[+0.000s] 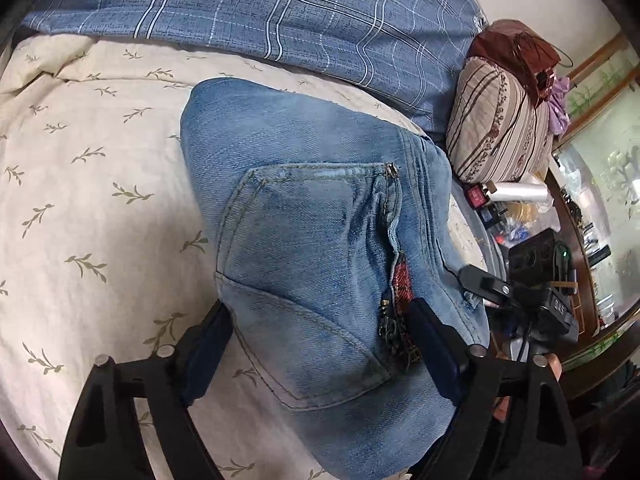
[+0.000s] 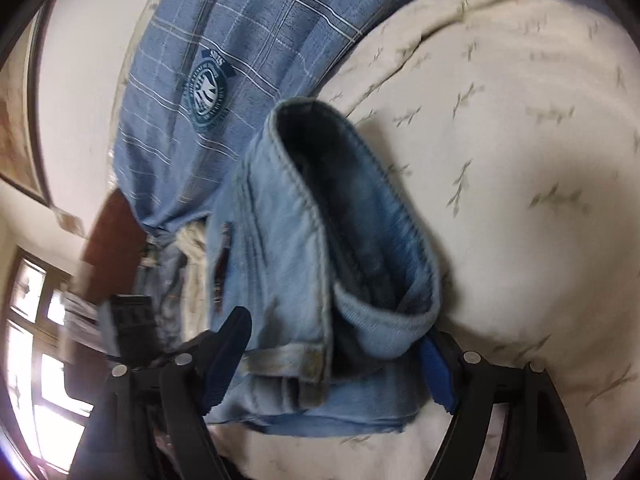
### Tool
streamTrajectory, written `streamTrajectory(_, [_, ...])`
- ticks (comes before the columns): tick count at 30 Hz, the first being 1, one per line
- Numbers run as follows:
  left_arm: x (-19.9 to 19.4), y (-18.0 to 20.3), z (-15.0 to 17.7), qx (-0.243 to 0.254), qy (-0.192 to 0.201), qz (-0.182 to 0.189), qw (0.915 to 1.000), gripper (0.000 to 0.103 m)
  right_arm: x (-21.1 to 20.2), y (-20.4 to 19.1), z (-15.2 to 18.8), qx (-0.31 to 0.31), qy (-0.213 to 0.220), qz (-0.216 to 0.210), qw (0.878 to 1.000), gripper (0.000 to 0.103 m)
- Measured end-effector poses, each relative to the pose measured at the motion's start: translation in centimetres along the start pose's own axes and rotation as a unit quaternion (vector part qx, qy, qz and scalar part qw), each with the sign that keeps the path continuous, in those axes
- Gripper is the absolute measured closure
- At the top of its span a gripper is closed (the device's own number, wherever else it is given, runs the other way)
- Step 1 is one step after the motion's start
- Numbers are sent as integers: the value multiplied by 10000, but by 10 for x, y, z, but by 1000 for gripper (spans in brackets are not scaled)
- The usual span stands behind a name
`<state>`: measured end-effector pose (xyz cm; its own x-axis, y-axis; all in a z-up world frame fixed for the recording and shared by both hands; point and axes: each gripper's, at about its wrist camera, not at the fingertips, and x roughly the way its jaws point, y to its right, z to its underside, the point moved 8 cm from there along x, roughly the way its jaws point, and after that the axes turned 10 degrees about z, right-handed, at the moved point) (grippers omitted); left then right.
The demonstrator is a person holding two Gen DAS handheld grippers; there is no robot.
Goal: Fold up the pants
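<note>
Light blue jeans (image 1: 312, 240) lie folded on the cream bedsheet (image 1: 80, 200), back pocket and zipper up. My left gripper (image 1: 320, 344) is open, its fingers spread on either side of the waist end of the jeans. In the right wrist view the jeans' leg hems (image 2: 320, 280) show, with one hem opening gaping upward. My right gripper (image 2: 336, 356) is open, its blue-padded fingers straddling the hem end. The right wrist view is motion-blurred. The other gripper shows at the right in the left wrist view (image 1: 484, 284).
A blue plaid blanket (image 1: 280, 12) lies along the far side of the bed. A striped pillow (image 1: 500, 128) and a brown bag (image 1: 516, 48) sit at the bed's right end. A cluttered wooden shelf (image 1: 568, 220) stands past the bed edge.
</note>
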<state>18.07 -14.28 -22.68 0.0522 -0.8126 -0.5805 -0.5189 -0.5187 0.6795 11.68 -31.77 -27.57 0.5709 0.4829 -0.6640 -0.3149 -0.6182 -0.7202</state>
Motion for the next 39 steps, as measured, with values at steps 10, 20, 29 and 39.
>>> streamTrajectory(10, [-6, -7, -1, -119, 46, -56, 9999, 18, 13, -15, 5, 267, -76, -416, 9987, 20])
streamTrajectory(20, [-6, 2, -4, 170, 288, -198, 9992, 36, 13, -21, 3, -114, 269, 180, 9994, 41])
streamTrajectory(29, [-38, 17, -23, 438, 773, -277, 9957, 50, -8, -68, 4, -1140, 1183, 394, 9856, 45])
streamTrajectory(39, [-83, 6, -47, 503, 1569, -809, 9830, 50, 12, -115, 3, -1799, 1463, 363, 9721, 45])
